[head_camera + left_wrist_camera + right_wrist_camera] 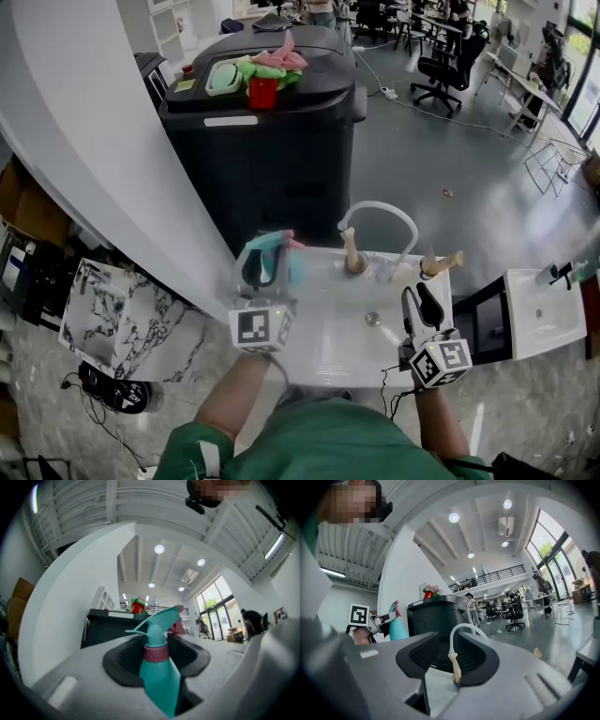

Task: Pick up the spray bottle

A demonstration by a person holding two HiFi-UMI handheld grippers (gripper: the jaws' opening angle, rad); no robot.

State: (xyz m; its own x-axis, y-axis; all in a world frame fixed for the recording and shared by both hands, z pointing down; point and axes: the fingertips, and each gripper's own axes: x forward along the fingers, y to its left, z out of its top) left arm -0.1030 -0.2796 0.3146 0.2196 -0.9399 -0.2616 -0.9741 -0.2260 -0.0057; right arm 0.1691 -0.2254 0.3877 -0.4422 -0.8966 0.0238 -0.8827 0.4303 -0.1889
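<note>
Gripping the teal spray bottle (160, 681) at its pink collar (155, 652) between the left gripper's (267, 266) jaws, over the left end of the white sink (323, 352), nozzle (171, 614) pointing away. Holding the right gripper (451, 657) by the sink's right front edge, jaws apart with nothing between them, facing the sink's curved tap (382, 210).

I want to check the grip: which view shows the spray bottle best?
The left gripper view: the spray bottle fills the centre, held in the left gripper, collar and trigger clear. The head view shows it partly hidden behind that gripper; the right gripper view shows it small, far left.
</note>
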